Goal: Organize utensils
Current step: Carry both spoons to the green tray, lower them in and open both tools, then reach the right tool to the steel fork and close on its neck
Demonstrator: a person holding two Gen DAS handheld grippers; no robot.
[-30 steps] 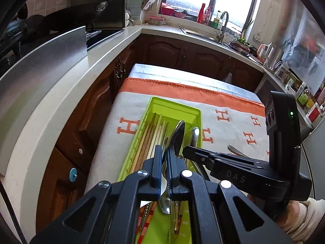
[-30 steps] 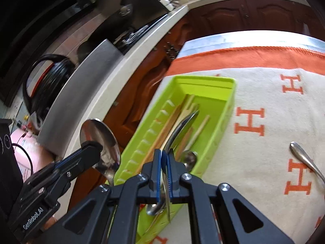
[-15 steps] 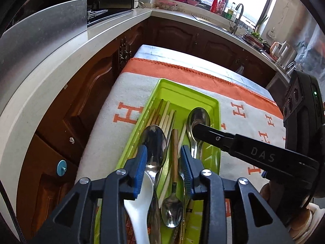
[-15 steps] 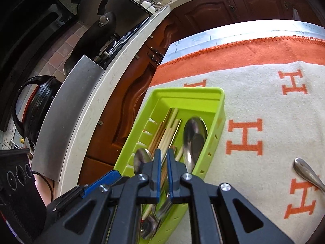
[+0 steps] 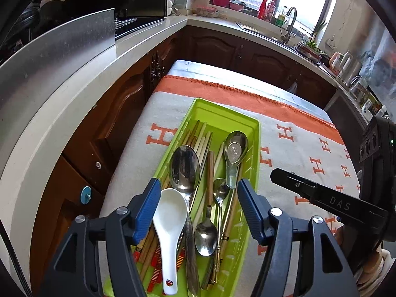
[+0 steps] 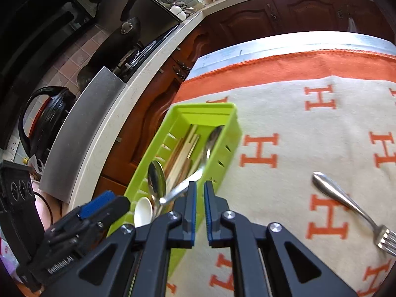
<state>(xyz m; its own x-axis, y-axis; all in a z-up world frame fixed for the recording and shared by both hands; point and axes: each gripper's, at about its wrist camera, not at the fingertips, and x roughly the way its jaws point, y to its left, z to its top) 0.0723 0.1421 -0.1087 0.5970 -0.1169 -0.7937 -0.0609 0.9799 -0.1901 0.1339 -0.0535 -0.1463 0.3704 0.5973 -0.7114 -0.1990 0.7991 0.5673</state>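
A green tray (image 5: 222, 109) lies on the cream cloth with orange letters (image 5: 297, 153). It holds chopsticks (image 5: 200, 136), a white ceramic spoon (image 5: 170, 212) and several metal spoons. My left gripper (image 5: 198, 190) hovers low over the tray's near end, its jaws opening. A large metal spoon (image 5: 185, 165) lies in the tray between them, untouched by the pads. My right gripper (image 6: 200, 185) is shut with nothing in it, over the tray's right wall (image 6: 227, 148). It shows as a dark finger (image 5: 284, 178) in the left wrist view. A metal fork (image 6: 346, 203) lies on the cloth to the right.
A white kitchen counter (image 5: 74, 94) with dark wooden cabinets (image 5: 118, 113) runs close along the table's left side. A steel panel (image 6: 81, 128) and a black pot (image 6: 47, 116) stand on it. A sink with a tap (image 5: 289, 22) is at the far window.
My left gripper opened and let the large spoon drop into the tray. My right gripper released its own spoon into the tray and moved right, off toward the cloth.
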